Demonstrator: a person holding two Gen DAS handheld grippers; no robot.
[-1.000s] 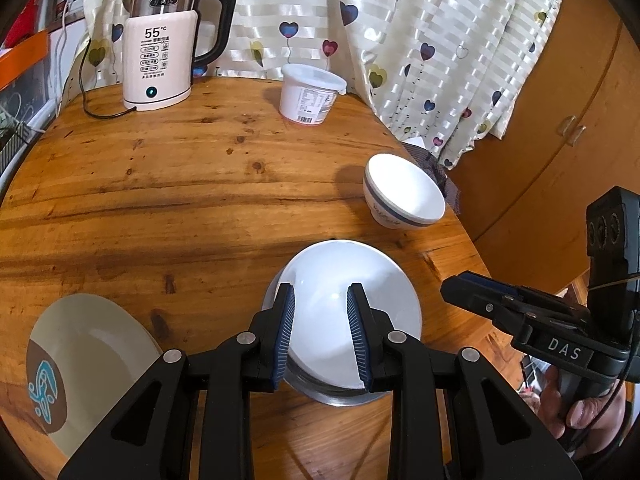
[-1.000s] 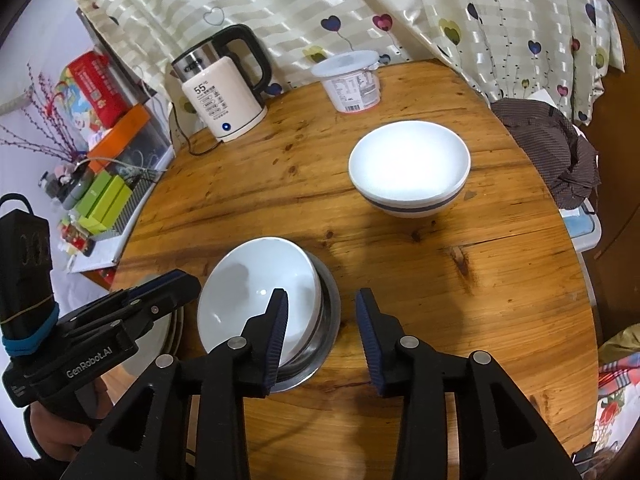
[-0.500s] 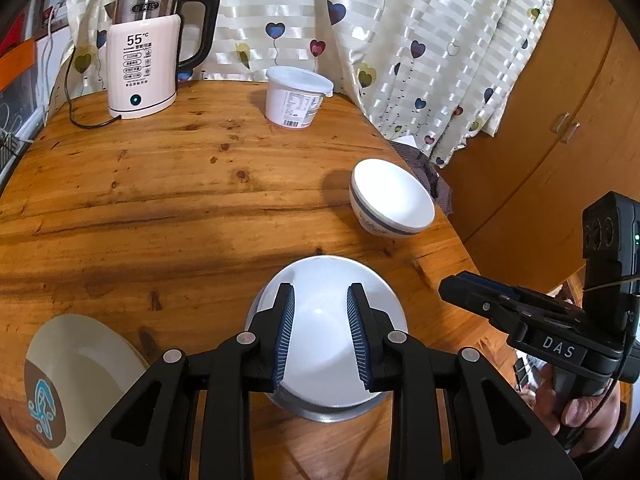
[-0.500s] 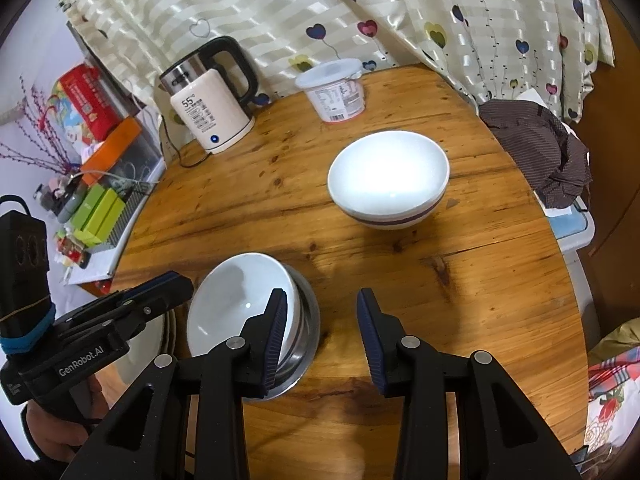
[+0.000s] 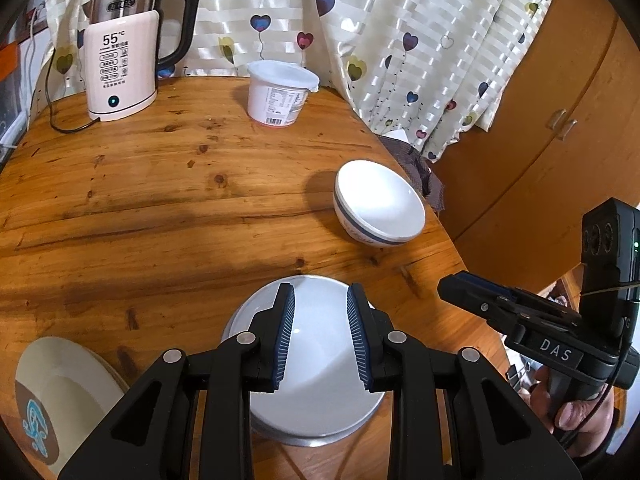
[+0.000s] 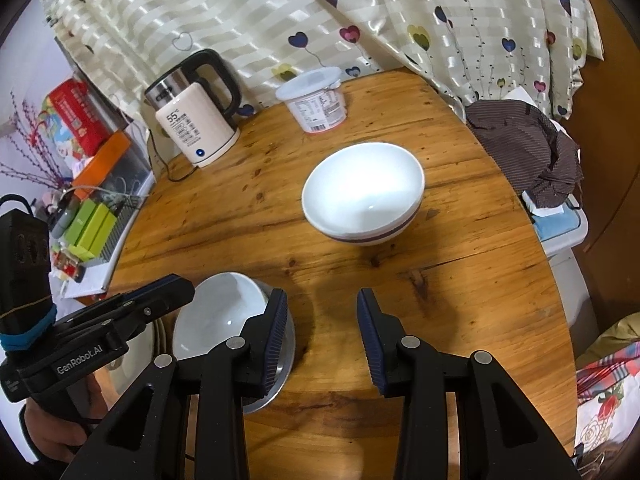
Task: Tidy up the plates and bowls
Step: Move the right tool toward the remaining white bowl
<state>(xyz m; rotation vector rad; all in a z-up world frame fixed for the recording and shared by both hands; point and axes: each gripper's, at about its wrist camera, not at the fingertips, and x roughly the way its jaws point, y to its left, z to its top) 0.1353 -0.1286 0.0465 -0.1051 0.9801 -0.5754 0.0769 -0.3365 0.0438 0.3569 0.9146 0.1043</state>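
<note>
A white bowl [image 5: 320,364] sits nested in a steel bowl [image 5: 308,438] at the near edge of the round wooden table [image 5: 160,208]. My left gripper [image 5: 320,340] is open and empty, hovering above that bowl. A second white bowl with a dark band [image 6: 362,194] stands alone further right; it also shows in the left wrist view [image 5: 380,210]. My right gripper [image 6: 322,332] is open and empty, above bare wood between the nested bowls [image 6: 218,320] and the banded bowl. A cream plate with a brown patch [image 5: 60,400] lies at the near left.
An electric kettle [image 5: 122,52] with its cord and a white lidded tub [image 5: 280,92] stand at the back by the curtain. A brown cloth [image 6: 528,148] lies off the table's right edge. A wooden cabinet [image 5: 560,120] is to the right. Boxes clutter a shelf [image 6: 88,208] at left.
Both grippers have pulled back toward me and risen a little, so the bowls look smaller and farther away. The bowls have not moved. Both jaws stay open.
</note>
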